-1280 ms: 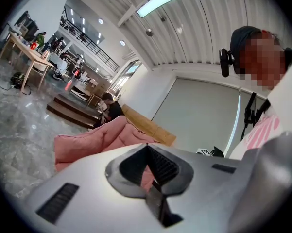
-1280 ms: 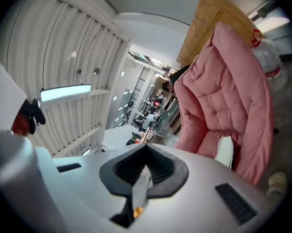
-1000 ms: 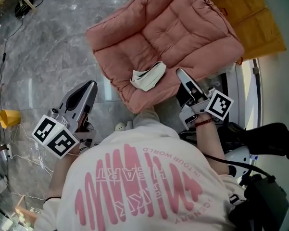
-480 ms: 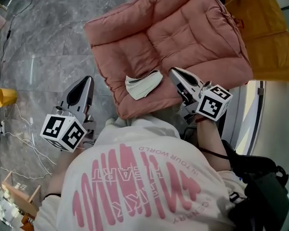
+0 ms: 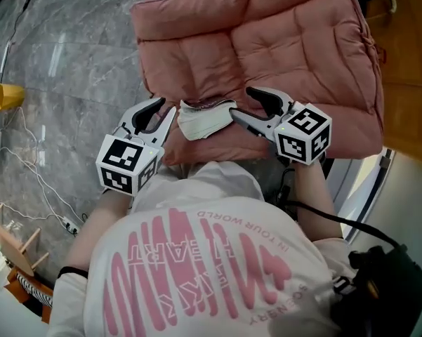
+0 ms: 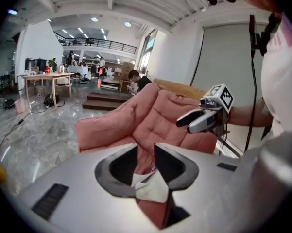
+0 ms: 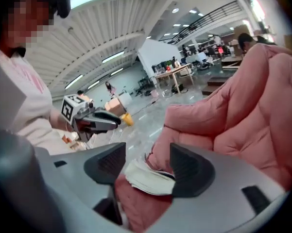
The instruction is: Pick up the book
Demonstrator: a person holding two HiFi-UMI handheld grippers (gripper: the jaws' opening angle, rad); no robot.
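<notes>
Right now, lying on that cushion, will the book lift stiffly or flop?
The book probably flops: it lies bowed with its pages splayed, like a softcover. It looks slim, so it is likely light. Pushed, it may dig into the soft cushion rather than slide.

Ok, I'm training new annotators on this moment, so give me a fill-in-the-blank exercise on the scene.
1. The book lies on a ____ cushion.
2. A small ____ object stands left of the cushion.
3. White cables trail across the grey ____.
Missing words: pink; yellow; floor.
</notes>
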